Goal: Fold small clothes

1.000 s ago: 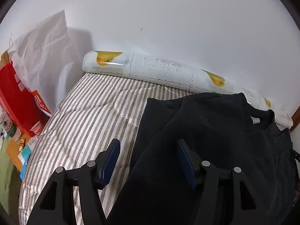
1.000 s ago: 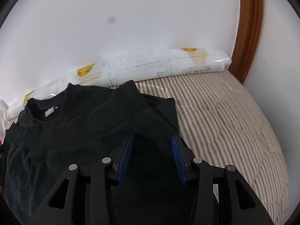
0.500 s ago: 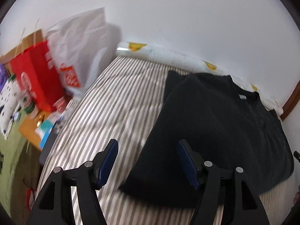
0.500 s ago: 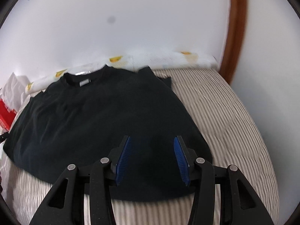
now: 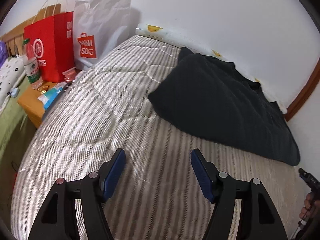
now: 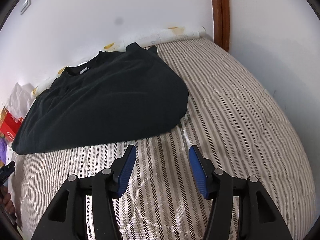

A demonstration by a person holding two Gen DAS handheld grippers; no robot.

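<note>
A black t-shirt (image 5: 220,100) lies folded on the striped bed (image 5: 104,108), its collar toward the wall; it also shows in the right wrist view (image 6: 108,102). My left gripper (image 5: 158,160) is open and empty, held above the bed well short of the shirt's near edge. My right gripper (image 6: 162,154) is open and empty, just short of the shirt's near edge over the striped cover (image 6: 240,120).
A red paper bag (image 5: 50,46) and a white MINISO bag (image 5: 96,30) stand left of the bed with a water bottle (image 5: 32,66) on a small stand. A rolled white mat (image 6: 176,34) lies along the wall. A wooden frame (image 6: 220,10) is at the right.
Both grippers have pulled back from over the shirt toward the near side of the bed. The shirt now lies flat ahead of them, with nothing in either gripper.
</note>
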